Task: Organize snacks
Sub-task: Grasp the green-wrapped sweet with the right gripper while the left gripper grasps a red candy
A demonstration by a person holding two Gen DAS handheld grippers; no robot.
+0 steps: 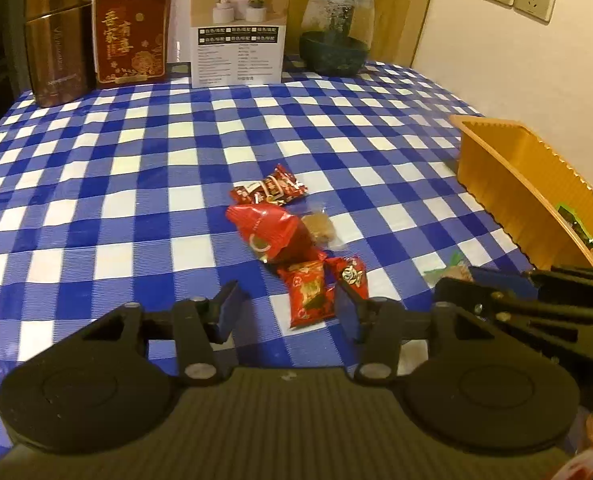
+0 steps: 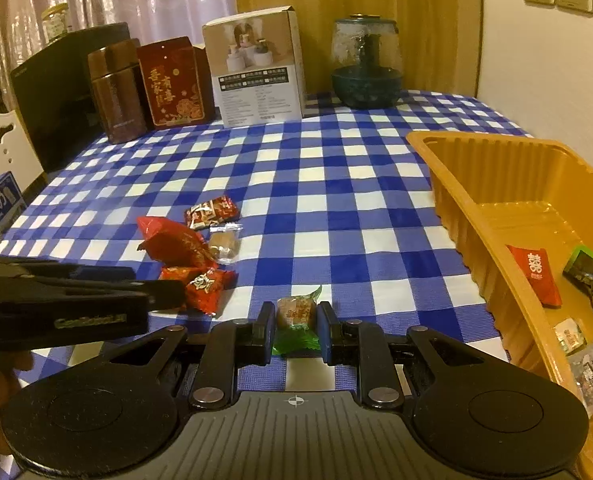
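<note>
A cluster of red snack packets (image 1: pixel 274 228) and one clear-wrapped brown snack (image 1: pixel 319 229) lie mid-table on the blue checked cloth. My left gripper (image 1: pixel 286 306) is open and empty just before the nearest red packet (image 1: pixel 310 294). The cluster also shows in the right wrist view (image 2: pixel 184 248). My right gripper (image 2: pixel 296 330) is shut on a green-wrapped snack (image 2: pixel 296 314) low over the cloth. The orange tray (image 2: pixel 468 200) to its right holds several packets, including a red one (image 2: pixel 536 274).
At the table's back stand a brown canister (image 1: pixel 56 40), a red box (image 1: pixel 130 32), a white carton (image 1: pixel 238 24) and a glass jar (image 1: pixel 336 28). A wall (image 1: pixel 516 60) runs along the right. A dark cabinet (image 2: pixel 56 96) is at the left.
</note>
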